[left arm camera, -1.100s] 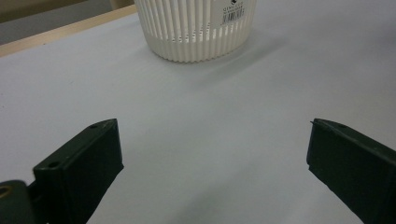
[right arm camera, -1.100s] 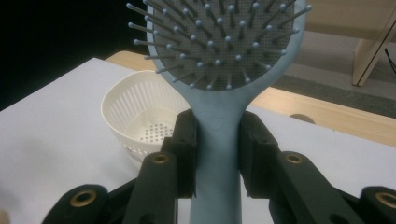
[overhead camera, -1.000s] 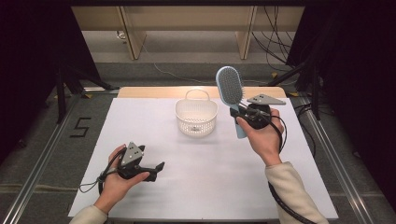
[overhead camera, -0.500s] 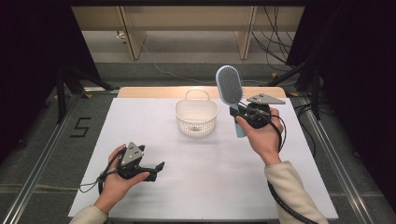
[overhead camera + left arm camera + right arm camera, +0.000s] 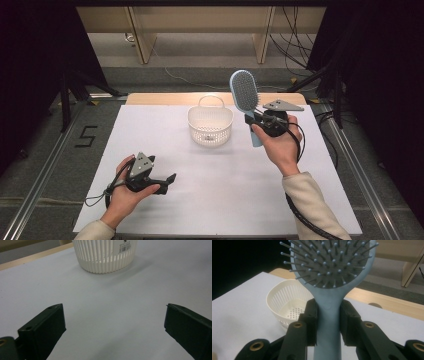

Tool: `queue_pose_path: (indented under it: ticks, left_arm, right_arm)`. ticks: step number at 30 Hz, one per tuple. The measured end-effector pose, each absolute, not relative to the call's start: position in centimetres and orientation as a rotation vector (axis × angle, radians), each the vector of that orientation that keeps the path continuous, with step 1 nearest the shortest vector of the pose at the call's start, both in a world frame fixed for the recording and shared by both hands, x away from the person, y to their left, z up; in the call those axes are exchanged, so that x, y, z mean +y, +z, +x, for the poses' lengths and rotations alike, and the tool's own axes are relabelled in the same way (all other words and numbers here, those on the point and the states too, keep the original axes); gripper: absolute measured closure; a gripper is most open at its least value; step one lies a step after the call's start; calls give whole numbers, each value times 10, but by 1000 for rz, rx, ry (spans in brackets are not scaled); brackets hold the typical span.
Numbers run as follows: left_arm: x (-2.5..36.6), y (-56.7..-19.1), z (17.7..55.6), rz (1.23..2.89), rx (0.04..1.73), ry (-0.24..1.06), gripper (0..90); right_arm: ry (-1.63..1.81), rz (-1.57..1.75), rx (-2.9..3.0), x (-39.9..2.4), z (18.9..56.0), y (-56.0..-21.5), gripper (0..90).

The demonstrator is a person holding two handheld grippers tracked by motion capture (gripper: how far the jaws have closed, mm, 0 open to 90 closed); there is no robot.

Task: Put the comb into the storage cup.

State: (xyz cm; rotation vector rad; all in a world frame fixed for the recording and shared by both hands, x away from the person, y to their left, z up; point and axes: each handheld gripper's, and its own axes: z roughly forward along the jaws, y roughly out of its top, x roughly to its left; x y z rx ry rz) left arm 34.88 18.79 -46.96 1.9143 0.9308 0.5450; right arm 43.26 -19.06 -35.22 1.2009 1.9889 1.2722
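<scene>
While the right gripper (image 5: 254,121) is raised above the table's right half, its two black jaws are clamped on the neck of a pale blue hairbrush (image 5: 244,92), one pad on either side of the handle just below the head (the right gripper view shows both pads pressed flat against the plastic (image 5: 329,315)). Brush stands nearly upright, bristle pad facing the person, handle end pointing down below the hand toward the white table cover (image 5: 165,135). Right hand (image 5: 280,145) wraps the gripper body from beneath; its cable trails down past the cream sleeve.

Just left of the brush sits a white slotted basket (image 5: 210,126) with a loop handle, upright on the cover near the far edge, apart from the brush. Its perforated floor is visible in the right gripper view (image 5: 292,308).

Left gripper (image 5: 167,180) rests low at the near left, held in the left hand (image 5: 125,192), well apart from the basket. Its jaws stand wide with nothing between them, pointing toward the basket (image 5: 106,255)
</scene>
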Motion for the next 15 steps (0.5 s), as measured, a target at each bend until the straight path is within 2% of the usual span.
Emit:
queue_pose_path:
  ticks: [15]
  left_arm:
    - [188, -470, 349, 1914, 930, 545, 28]
  right_arm:
    - [1278, 1196, 1987, -190, 434, -351, 706]
